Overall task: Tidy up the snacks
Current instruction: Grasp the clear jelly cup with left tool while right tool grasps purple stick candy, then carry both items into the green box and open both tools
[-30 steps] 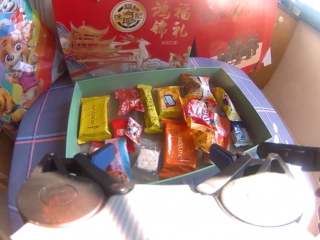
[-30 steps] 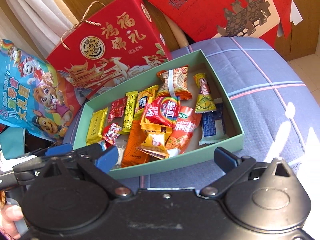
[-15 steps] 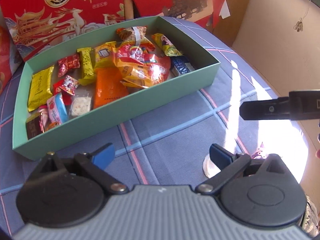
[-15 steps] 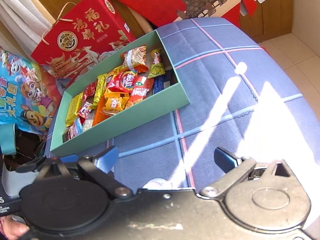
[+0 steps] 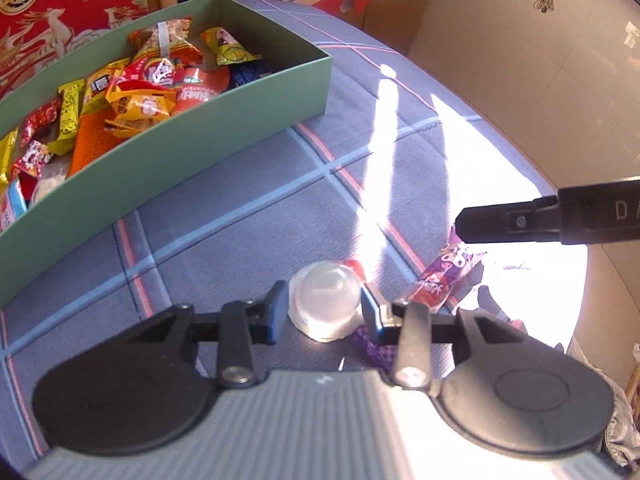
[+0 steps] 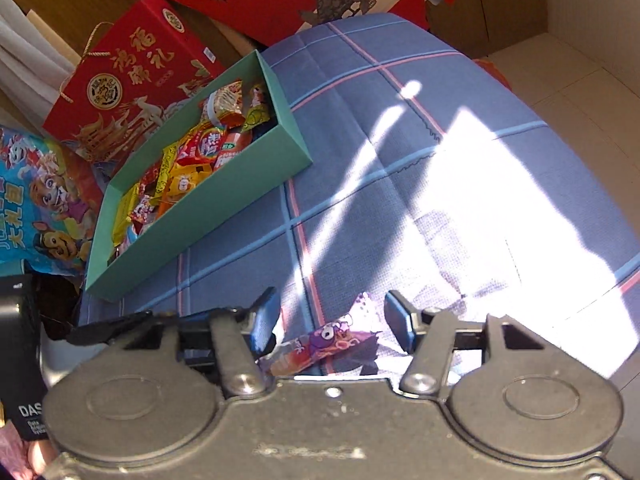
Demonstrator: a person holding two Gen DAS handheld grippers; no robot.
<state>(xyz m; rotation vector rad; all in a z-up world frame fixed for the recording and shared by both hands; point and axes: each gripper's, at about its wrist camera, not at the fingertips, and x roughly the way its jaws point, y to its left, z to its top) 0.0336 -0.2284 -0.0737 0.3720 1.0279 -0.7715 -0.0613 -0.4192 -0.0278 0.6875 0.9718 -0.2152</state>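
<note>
Both grippers have swung away from the green box [image 5: 224,120] since the earlier frames & come down over the blue plaid cloth [image 6: 400,128] in front of it; both sets of fingers have just been closing from wide.

Box: open-topped, sits on the cloth, full of wrapped snacks: orange pack [image 5: 94,140], yellow bars, red & yellow packets, a blue one at the far end. Behind it a red gift box [image 6: 132,68] w/ gold print & rope handle; a cartoon bag [image 6: 36,200] at its left shows in the right wrist view only.

Left gripper [image 5: 324,306]: fingers narrow, either side of a clear jelly cup [image 5: 324,300] lying on the cloth. Both pads sit right at the cup's sides & look to press it, tho contact on the right-hand pad is hard to confirm in the glare.

Right gripper [image 6: 330,318]: fingers part-closed, straddling a purple candy wrapper [image 6: 324,346] flat on the cloth. Gap visible on both sides, pads not touching it.

Left wrist view also shows that same purple wrapper [image 5: 444,276] just right of the cup, w/ one black finger of the right gripper above its far end. Cup isn't visible in the right wrist view; that view shows the left gripper's black body at the left edge & a bit of a hand at bottom left.
</note>
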